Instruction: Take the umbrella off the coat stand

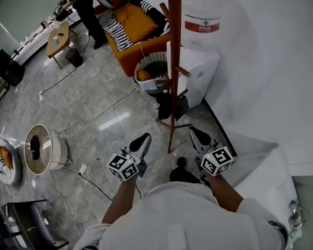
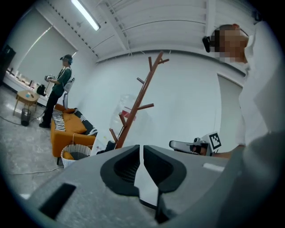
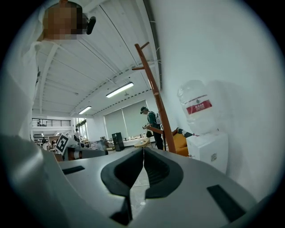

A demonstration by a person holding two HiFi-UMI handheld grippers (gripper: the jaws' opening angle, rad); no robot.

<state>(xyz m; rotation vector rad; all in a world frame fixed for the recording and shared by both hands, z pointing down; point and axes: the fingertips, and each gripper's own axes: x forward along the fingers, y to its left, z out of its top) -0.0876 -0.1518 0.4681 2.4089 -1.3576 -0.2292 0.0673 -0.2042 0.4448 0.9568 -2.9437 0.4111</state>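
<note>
Umbrella: dark folded bundle (image 1: 164, 106) low on the stand, by the bottom pegs. We take it for the umbrella, tho it's too small to be sure; it's in neither tong.
Stand: tall red-brown wooden coat stand with stub pegs (image 1: 173, 53), upright by the white wall, w/ a white woven basket (image 1: 149, 72) on one side and a white water dispenser (image 1: 199, 71) on the other; upper pegs look bare.
L tongs: left gripper (image 2: 141, 151) pressed together, nothing between the jaws, held about level, short of the stand.
R tongs: right gripper (image 3: 143, 156) pads pressed together, also empty, aimed just beside the stand's trunk.
Done: nothing we can see beyond the approach. Both tongs are near the stand's foot in the head view, neither touching it.
Left to do: spread one pair of jaws, reach the bundle, pinch it, lift it clear of its peg & bring it away.
Progress est.: early — the umbrella is not yet off.
</note>
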